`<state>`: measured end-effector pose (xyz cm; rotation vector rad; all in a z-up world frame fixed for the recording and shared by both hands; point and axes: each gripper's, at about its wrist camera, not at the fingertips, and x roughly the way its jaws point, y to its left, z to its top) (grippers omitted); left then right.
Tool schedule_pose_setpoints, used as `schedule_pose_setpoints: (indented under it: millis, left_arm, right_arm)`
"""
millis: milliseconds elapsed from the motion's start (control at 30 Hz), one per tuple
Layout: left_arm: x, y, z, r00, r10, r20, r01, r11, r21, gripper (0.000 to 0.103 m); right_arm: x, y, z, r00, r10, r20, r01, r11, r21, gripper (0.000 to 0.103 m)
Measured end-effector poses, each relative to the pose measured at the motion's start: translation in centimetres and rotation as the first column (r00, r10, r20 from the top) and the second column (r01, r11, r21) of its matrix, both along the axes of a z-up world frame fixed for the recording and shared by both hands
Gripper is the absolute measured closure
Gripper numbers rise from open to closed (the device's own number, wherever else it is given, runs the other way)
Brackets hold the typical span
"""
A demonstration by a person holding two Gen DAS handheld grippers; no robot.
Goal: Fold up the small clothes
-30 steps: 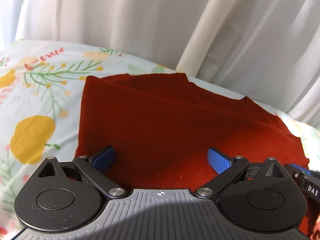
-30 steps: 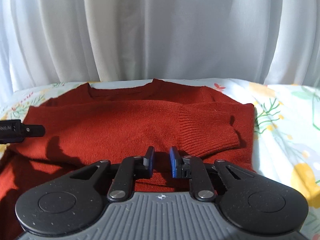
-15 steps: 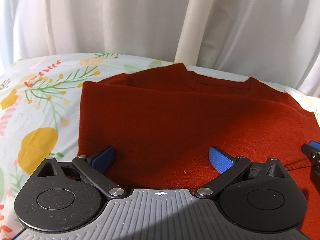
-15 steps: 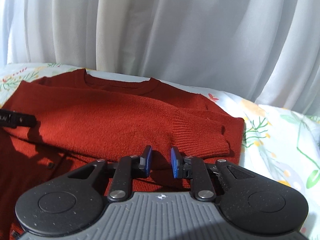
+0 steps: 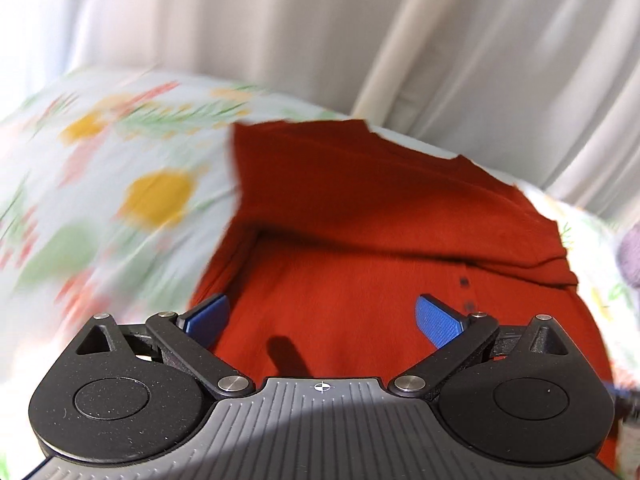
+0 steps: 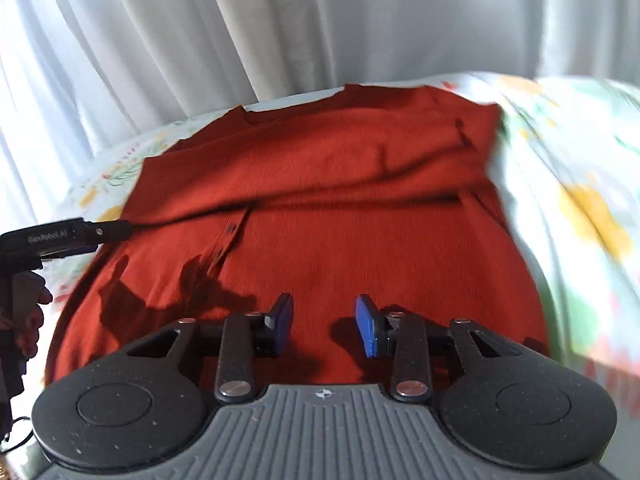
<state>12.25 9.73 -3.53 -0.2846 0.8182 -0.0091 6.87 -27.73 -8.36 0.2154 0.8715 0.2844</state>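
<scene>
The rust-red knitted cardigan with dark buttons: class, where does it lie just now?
In both wrist views the rust-red knitted cardigan lies spread on the floral bedsheet, centred ahead of both grippers, its neckline toward the white curtain.

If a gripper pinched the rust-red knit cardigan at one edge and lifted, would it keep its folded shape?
Probably not. The rust-red knit cardigan lies in soft, creased layers on the floral bedsheet, so it likely droops and unfolds. The knit looks textured, so slipping from the ribbed blue pads seems unlikely. It should be light.
</scene>
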Motion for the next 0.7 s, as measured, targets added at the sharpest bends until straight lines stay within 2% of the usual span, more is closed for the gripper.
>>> schedule_pose_setpoints:
  millis: [67, 133, 233, 333, 400, 533, 667, 700]
  left_arm:
    - [-3.2, 1.3, 0.3, 0.999, 0.043, -0.023, -0.043, 0.999, -0.003, 0.001]
    - [-5.7, 2.1, 0.3, 0.996, 0.069, -0.052, -0.067, 0.997, 0.038, 0.001]
    - [-7.9, 2.8, -0.1, 0.990, 0.058, -0.125, -0.050, 0.996, 0.071, 0.001]
    - [-9.3, 3.4, -0.5, 0.986, 0.059, -0.156, -0.052, 0.998, 0.046, 0.001]
    - [-10.0, 3.9, -0.7, 0.983, 0.061, -0.173, -0.061, 0.998, 0.004, 0.003]
    - [-11.4, 4.4, -1.3, 0.976, 0.065, -0.210, -0.081, 0.994, -0.073, 0.014]
    - [-12.3, 5.1, -2.1, 0.963, 0.076, -0.257, -0.114, 0.984, -0.135, 0.026]
    - [-12.4, 5.3, -2.3, 0.960, 0.081, -0.269, -0.126, 0.980, -0.154, 0.033]
  right_arm:
    - [-4.5, -2.2, 0.2, 0.998, -0.066, -0.019, 0.067, 0.997, 0.025, 0.066]
    - [-8.4, -4.2, 0.5, 0.991, -0.131, -0.042, 0.133, 0.990, 0.045, 0.066]
    - [-11.7, -6.1, 0.5, 0.972, -0.216, -0.091, 0.219, 0.975, 0.022, 0.065]
    - [-12.6, -7.2, 0.2, 0.964, -0.233, -0.132, 0.239, 0.970, 0.038, 0.065]
    - [-12.8, -7.6, -0.1, 0.957, -0.248, -0.147, 0.255, 0.966, 0.031, 0.065]
    - [-13.5, -8.8, -0.6, 0.953, -0.253, -0.167, 0.265, 0.962, 0.057, 0.065]
    - [-13.7, -9.5, -1.7, 0.945, -0.241, -0.220, 0.281, 0.944, 0.174, 0.066]
    - [-13.6, -9.6, -1.8, 0.946, -0.234, -0.225, 0.279, 0.941, 0.194, 0.066]
